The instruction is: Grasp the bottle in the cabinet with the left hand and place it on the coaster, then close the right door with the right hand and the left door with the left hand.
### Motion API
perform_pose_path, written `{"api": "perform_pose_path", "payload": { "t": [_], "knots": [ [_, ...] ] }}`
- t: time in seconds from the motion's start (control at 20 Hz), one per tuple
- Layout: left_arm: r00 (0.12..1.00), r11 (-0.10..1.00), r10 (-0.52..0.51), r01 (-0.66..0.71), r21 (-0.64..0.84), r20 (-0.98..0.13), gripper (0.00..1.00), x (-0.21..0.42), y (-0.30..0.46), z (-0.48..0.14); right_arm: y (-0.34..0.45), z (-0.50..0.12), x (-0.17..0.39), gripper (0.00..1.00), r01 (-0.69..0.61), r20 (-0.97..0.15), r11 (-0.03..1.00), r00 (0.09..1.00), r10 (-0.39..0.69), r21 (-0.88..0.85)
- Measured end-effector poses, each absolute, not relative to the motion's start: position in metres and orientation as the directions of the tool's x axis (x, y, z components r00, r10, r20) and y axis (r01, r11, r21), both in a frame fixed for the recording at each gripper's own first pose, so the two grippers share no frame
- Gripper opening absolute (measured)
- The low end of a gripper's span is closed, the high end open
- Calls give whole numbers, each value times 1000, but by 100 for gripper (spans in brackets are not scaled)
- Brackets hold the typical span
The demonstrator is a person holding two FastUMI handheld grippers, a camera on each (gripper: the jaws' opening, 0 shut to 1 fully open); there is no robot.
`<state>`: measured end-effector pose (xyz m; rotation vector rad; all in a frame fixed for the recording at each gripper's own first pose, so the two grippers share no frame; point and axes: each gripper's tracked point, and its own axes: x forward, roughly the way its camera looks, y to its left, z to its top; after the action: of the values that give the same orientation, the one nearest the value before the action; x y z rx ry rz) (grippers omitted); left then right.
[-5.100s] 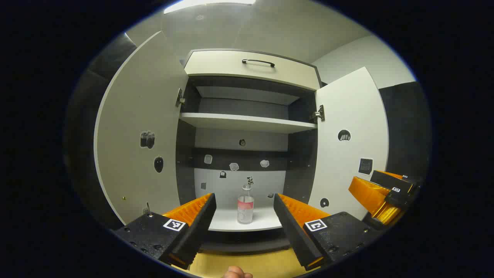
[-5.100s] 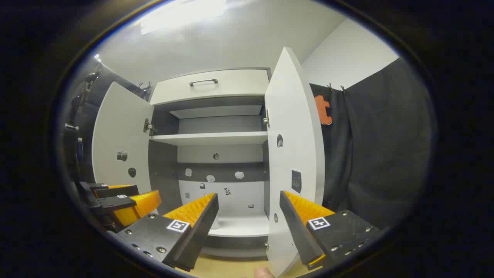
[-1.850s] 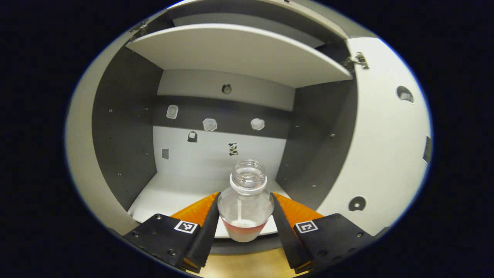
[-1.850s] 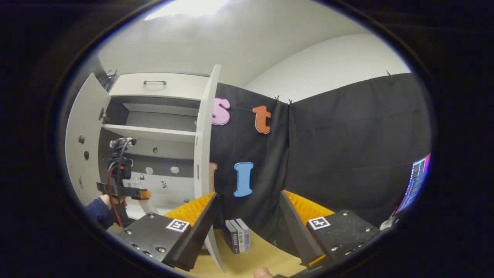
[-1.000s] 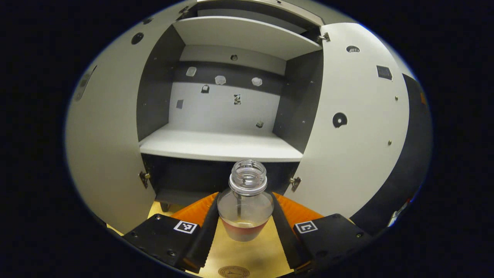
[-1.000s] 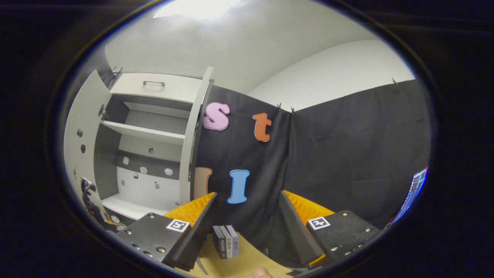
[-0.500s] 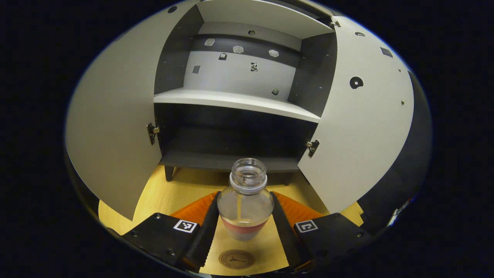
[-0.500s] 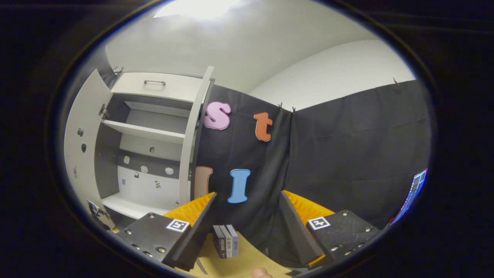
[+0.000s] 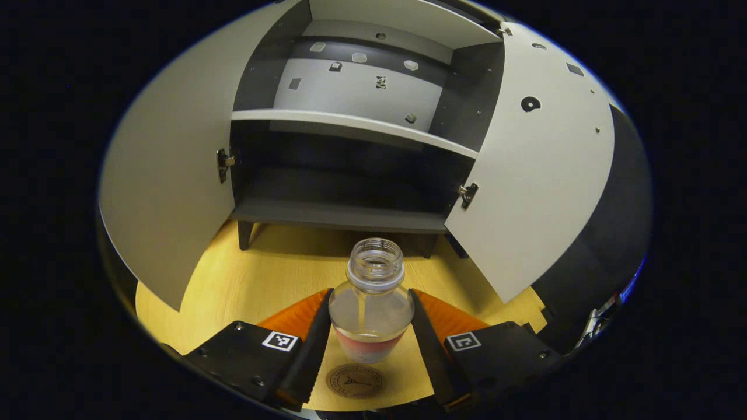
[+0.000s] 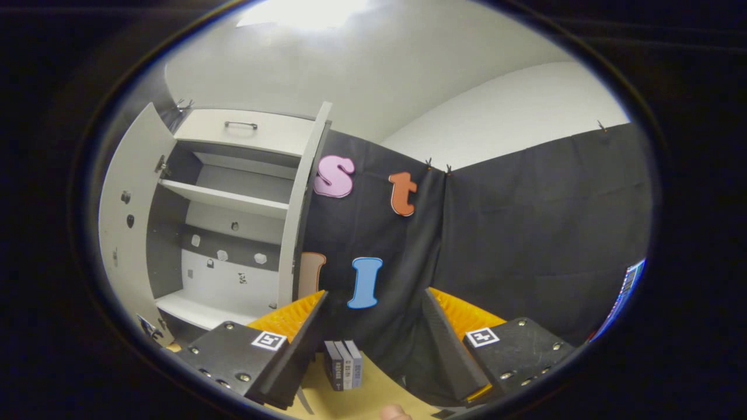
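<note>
My left gripper [image 9: 370, 326] is shut on a clear, capless bottle [image 9: 372, 300] with a red band and some liquid, held upright above the wooden table. A round brown coaster [image 9: 354, 381] lies on the table just below the bottle's base. Beyond stands the cabinet [image 9: 350, 125] with its left door [image 9: 166, 175] and right door [image 9: 537, 169] swung wide. In the right gripper view, my right gripper [image 10: 373, 326] is open with nothing between its fingers, off to the right of the cabinet's right door [image 10: 300, 204], whose edge faces me.
The wooden table [image 9: 274, 274] spreads in front of the cabinet's legs. A few small books [image 10: 344, 364] stand on the table by the black cloth wall [image 10: 525, 233]. A screen [image 10: 627, 289] glows at the far right. The cabinet's top drawer [image 10: 248, 131] has a dark handle.
My left gripper has carried the bottle out of the cabinet and down toward the table; the coaster has come further into sight beneath it. The right gripper has barely moved.
</note>
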<state>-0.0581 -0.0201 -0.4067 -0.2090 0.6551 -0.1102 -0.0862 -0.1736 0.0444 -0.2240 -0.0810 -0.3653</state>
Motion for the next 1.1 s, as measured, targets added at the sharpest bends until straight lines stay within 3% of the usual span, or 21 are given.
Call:
{"api": "perform_pose_path", "payload": {
  "t": [0.4,1.1],
  "knots": [
    [717,981,-154,31,-190,-680,78,-94,-17,-451,-174,41,-83,96,363,113,906,931,-346,-217],
    [739,985,-139,37,-166,-660,78,-114,-19,-468,-174,26,-71,96,332,81,913,943,-322,-236]
  ]
}}
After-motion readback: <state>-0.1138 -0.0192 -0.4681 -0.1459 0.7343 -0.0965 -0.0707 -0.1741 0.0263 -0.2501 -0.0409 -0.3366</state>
